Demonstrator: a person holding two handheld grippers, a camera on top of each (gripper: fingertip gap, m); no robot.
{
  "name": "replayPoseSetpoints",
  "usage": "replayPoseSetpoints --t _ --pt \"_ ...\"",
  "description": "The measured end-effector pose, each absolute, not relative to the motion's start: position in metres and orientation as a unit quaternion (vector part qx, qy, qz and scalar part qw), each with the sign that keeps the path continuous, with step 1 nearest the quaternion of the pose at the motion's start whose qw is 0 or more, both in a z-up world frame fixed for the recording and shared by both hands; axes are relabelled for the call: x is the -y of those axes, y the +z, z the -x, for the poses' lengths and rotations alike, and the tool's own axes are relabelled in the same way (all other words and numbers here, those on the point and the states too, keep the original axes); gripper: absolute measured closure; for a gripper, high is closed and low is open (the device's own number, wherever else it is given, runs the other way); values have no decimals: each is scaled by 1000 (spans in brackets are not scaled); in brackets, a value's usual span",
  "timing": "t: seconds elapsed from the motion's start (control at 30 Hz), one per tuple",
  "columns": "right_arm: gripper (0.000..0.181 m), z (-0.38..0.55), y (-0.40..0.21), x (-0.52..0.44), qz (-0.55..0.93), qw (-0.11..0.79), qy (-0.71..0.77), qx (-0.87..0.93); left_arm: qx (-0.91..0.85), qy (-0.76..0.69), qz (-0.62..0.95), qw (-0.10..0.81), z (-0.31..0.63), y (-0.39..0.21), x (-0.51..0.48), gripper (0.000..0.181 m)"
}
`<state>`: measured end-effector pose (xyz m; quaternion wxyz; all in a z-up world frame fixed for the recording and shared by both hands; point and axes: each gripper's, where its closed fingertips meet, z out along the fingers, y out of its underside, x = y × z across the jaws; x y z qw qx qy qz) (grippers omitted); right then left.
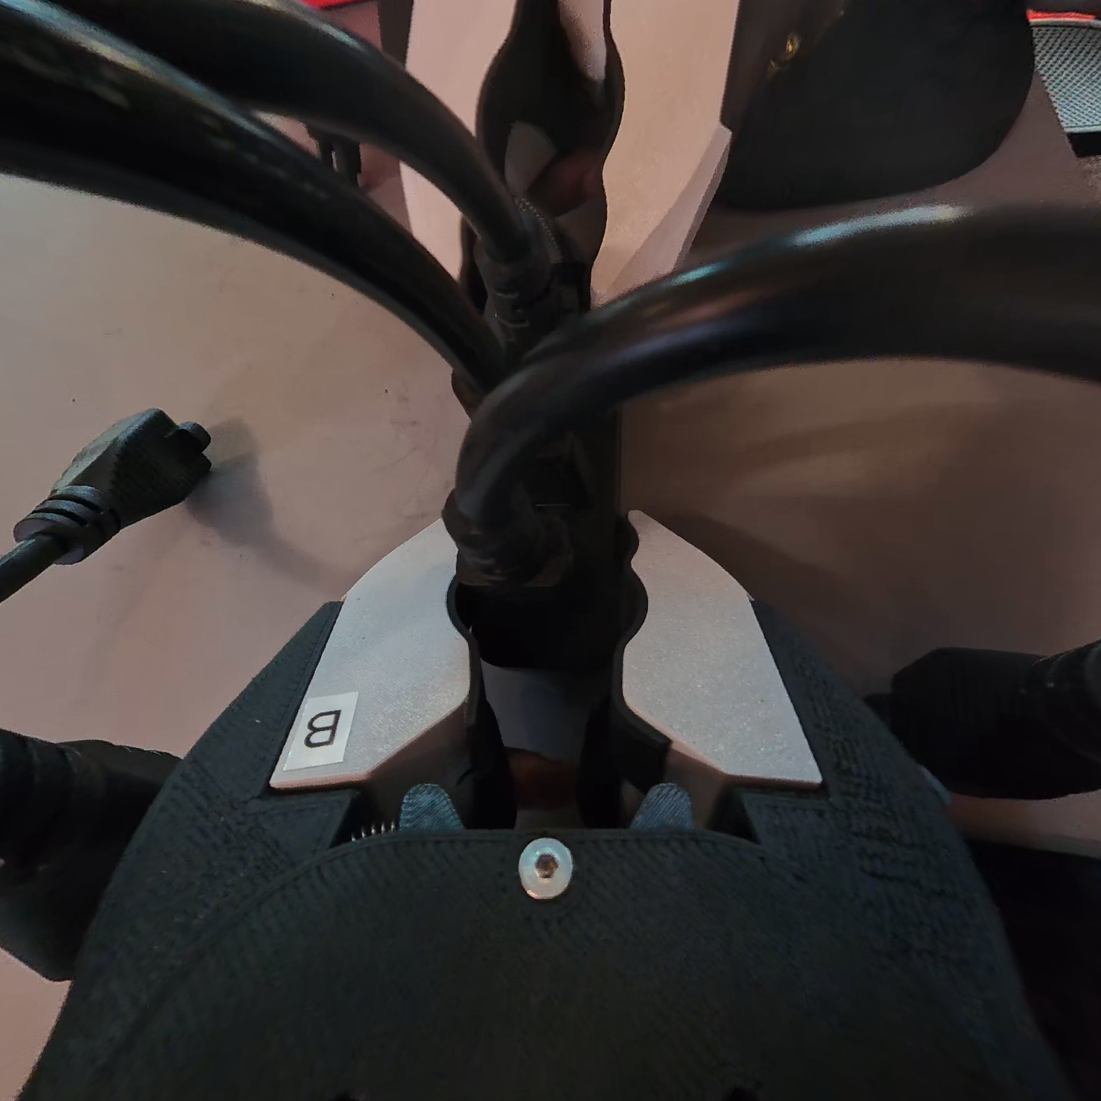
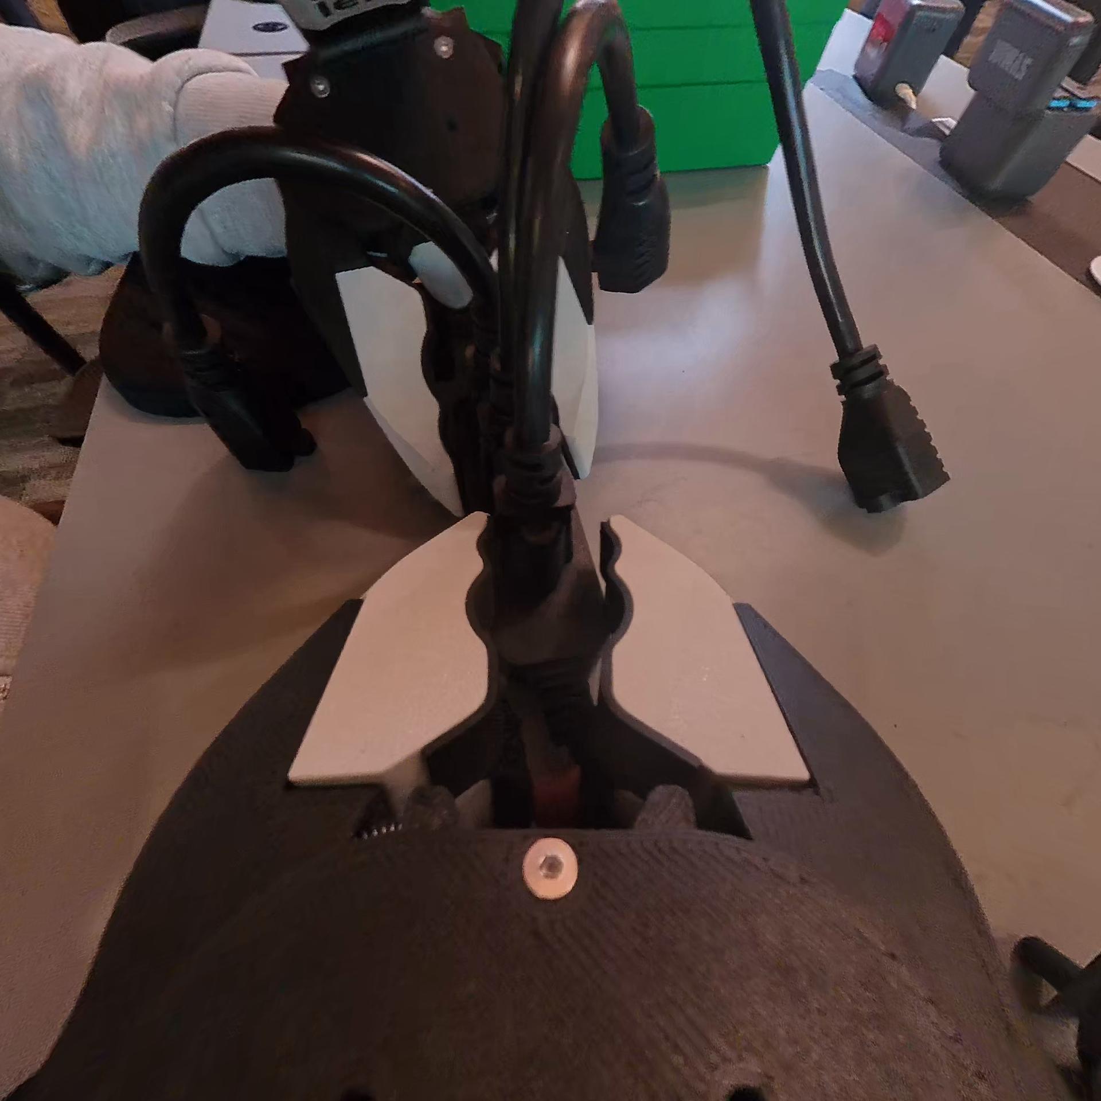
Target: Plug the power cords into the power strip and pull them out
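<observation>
Both grippers face each other over a grey table [image 2: 774, 655], with a narrow black power strip [image 1: 596, 453] between them. My left gripper [image 1: 545, 536] is shut on the near end of the strip, where a black plug [image 1: 506, 554] stands with its cord arching right. My right gripper [image 2: 545, 524] is shut on a black plug [image 2: 536, 619] with a ribbed collar; where it meets the strip is hidden. Further cords [image 1: 238, 155] loop up from the strip. The right gripper also shows in the left wrist view [image 1: 536, 149], and the left gripper in the right wrist view [image 2: 453, 369].
Loose black cord ends lie or hang around: one [image 1: 131, 470] at left, one [image 2: 888, 453] at right, one [image 2: 631, 226] hanging. A green box [image 2: 685, 89] and grey devices [image 2: 1013, 119] stand at the back. A light sleeve [image 2: 89, 149] is at left. About 4 cm separates my left fingertips from my right.
</observation>
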<state>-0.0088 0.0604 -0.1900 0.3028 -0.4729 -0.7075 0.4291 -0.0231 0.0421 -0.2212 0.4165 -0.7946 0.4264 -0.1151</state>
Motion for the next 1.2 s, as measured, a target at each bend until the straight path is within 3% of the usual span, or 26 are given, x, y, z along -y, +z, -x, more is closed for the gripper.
replayPoseSetpoints --t 0.07,0.43,0.67,0.93,1.1,1.2 --pt "141 11 -190 -65 486 307 427 698 -420 -111 799 417 25 -221 -44 137" --pt "154 14 -194 -70 502 310 414 694 -384 -108 816 419 33 -221 -50 137" --pt "147 5 -202 -67 495 280 402 717 -395 -101 816 410 40 -224 -47 135" --pt "153 8 -202 -83 521 309 380 699 -370 -89 830 407 52 -225 -52 129" --pt "145 5 -193 -84 512 322 391 694 -380 -85 826 407 59 -222 -47 127" --pt "131 5 -178 -88 505 340 426 669 -367 -94 829 411 67 -216 -43 124"
